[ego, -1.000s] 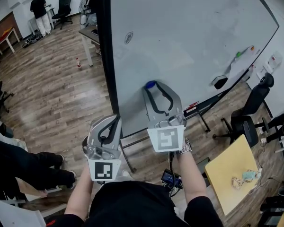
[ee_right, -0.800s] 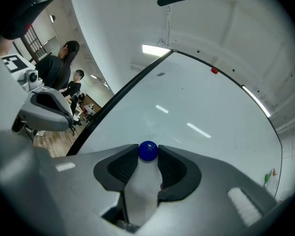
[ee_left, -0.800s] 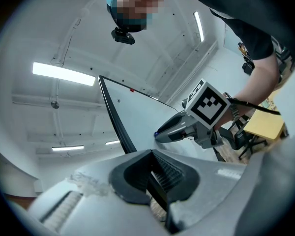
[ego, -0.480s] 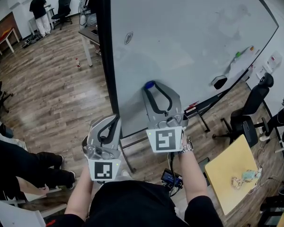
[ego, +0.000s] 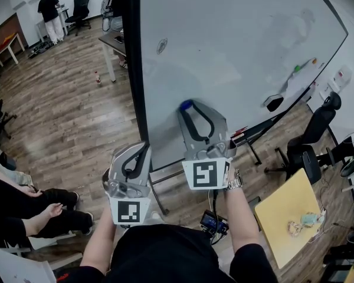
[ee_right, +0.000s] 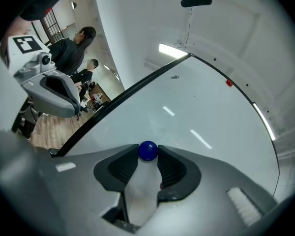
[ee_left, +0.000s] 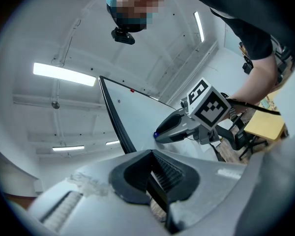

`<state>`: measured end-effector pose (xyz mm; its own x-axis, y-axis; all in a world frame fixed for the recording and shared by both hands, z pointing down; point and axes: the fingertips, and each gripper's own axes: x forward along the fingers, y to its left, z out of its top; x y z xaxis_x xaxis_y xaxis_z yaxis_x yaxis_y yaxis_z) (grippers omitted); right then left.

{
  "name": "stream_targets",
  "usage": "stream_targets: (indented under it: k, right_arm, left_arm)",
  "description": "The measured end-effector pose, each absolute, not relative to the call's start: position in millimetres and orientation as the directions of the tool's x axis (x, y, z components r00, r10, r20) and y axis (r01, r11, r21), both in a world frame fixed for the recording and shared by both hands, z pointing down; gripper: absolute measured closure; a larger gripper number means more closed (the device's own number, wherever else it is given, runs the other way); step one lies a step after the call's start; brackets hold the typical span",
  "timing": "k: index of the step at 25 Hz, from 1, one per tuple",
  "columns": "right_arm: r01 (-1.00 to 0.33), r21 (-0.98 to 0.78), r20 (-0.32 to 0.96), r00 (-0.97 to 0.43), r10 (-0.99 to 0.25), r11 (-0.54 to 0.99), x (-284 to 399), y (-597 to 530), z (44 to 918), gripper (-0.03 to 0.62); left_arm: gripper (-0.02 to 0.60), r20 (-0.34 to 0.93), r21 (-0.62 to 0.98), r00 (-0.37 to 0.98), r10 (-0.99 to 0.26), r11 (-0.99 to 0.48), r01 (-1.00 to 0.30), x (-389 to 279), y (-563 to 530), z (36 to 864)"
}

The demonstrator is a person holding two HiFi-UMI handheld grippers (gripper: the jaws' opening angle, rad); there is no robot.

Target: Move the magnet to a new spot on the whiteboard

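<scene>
A small blue round magnet (ego: 187, 105) (ee_right: 148, 150) lies against the lower left of the whiteboard (ego: 236, 46) (ee_right: 187, 112). My right gripper (ego: 189, 107) (ee_right: 148, 154) is shut on the magnet, pinching it between its fingertips at the board's surface. The left gripper view also catches the magnet (ee_left: 157, 134) at the tip of the right gripper. My left gripper (ego: 143, 148) (ee_left: 150, 155) is held lower and to the left, off the board's dark edge. Its jaws are shut with nothing in them.
A black eraser (ego: 274, 102) and small coloured magnets (ego: 298, 68) sit on the board's right side. Black office chairs (ego: 315, 128) and a yellow table (ego: 289, 217) stand at the right. A seated person's legs (ego: 41, 208) are at the left, a desk (ego: 113, 40) behind the board.
Both grippers stay almost still, the right one still pinching the magnet. The seated person's legs at the left have shifted.
</scene>
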<state>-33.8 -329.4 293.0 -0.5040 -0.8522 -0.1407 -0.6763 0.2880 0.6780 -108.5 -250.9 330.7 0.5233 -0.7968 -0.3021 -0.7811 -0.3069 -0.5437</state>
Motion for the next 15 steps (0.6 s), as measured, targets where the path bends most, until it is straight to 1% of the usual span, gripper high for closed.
stream_targets:
  k: [15]
  right_arm:
    - [-0.709,0.636,-0.174,-0.516,-0.839,0.304,-19,-299,283,0.467]
  left_arm:
    - [0.581,-0.31,-0.539,0.511,-0.802,-0.294,-0.789,-100,-237,330]
